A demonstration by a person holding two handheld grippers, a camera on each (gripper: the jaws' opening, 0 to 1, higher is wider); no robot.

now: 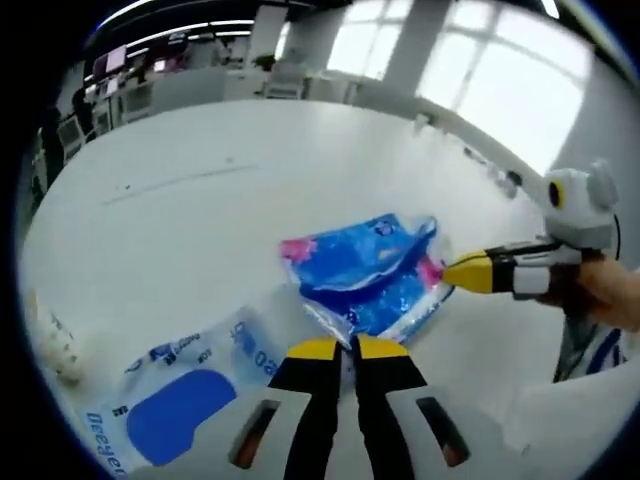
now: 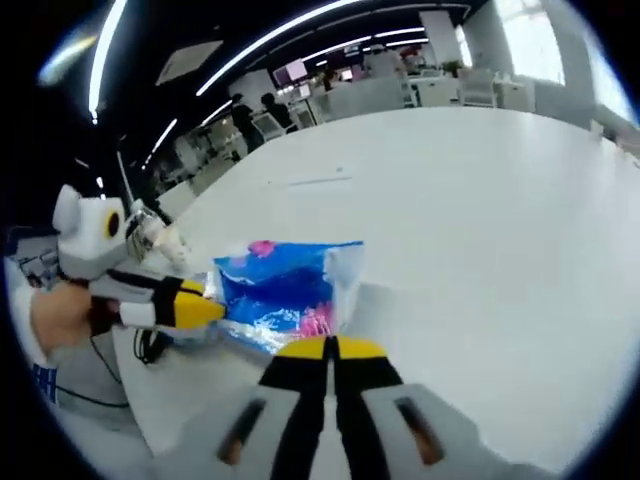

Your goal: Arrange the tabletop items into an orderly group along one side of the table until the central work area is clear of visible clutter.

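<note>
Both my claws clamp the blue packet [image 1: 372,270] on the white worktop [image 1: 220,190]: left claw [image 1: 352,345], right claw [image 2: 331,347]. Beside it, a clear pouch [image 1: 185,395] with partly readable blue lettering.

Blue packet [image 1: 372,272] on table [image 1: 200,200]

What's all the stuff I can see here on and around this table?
Table: one, white, large, under everything.
Blue packet: one, shiny blue with pink corners, lying near the table edge, held between both tongs.
Clear bag: one, see-through with blue print and a blue patch, beside the blue packet in the left gripper view.
Pale object: one, whitish, at the table edge; too blurred to identify.
People: a few dark figures, far in the background.
Left tongs: one, black with yellow tips, shut on the packet.
Right tongs: one, same colours, shut on the packet.
</note>
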